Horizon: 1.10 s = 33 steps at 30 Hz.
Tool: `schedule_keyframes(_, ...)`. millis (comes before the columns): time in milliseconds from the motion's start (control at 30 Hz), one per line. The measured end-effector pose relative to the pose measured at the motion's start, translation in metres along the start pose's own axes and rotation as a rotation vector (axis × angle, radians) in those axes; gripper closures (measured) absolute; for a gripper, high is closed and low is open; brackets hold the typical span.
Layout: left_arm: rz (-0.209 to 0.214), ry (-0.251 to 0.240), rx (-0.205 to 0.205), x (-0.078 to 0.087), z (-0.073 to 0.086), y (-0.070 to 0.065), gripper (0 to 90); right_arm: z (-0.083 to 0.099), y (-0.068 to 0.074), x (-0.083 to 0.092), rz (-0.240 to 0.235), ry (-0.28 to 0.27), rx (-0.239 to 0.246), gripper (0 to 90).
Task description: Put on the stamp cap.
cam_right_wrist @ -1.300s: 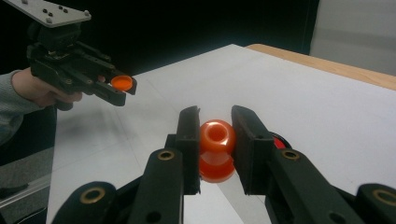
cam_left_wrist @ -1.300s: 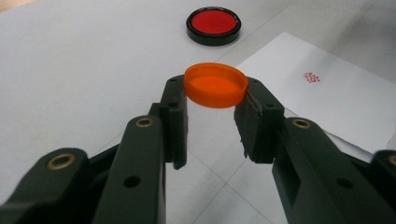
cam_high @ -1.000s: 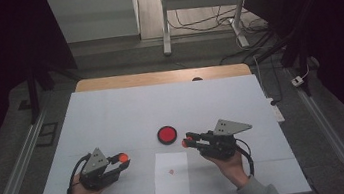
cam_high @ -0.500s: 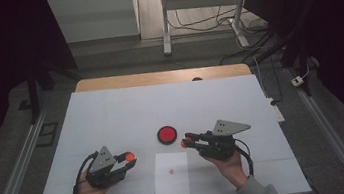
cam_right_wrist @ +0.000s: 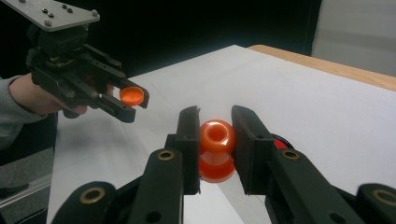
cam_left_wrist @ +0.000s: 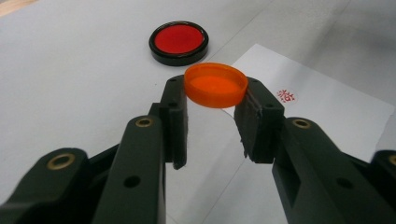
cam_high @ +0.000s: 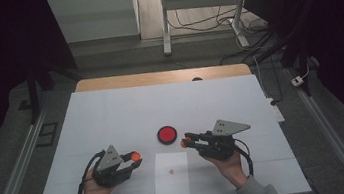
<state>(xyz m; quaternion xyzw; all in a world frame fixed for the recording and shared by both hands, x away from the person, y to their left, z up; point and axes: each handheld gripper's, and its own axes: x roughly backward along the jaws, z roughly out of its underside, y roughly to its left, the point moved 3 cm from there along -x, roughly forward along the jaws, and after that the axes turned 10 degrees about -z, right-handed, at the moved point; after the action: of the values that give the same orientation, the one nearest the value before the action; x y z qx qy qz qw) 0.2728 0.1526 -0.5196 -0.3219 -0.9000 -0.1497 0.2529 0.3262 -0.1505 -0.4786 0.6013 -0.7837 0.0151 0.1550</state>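
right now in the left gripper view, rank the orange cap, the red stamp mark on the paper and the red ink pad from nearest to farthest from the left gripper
1. orange cap, held between the left gripper tips.
2. red stamp mark, on the white paper just right of the cap.
3. red ink pad, farther ahead on the table, slightly left.

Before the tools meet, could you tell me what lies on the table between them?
In the high view, the stamped paper sheet lies between the left tool and the right tool; the red ink pad sits just beyond that gap.
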Motion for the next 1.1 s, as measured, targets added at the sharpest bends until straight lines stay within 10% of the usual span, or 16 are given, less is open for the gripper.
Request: schedule_keyframes(1100,0.039,-0.009,-0.038,-0.020,-0.021,-0.014,64.6,-0.002,0.002,0.000,-0.007,-0.010,0.004,72.5)
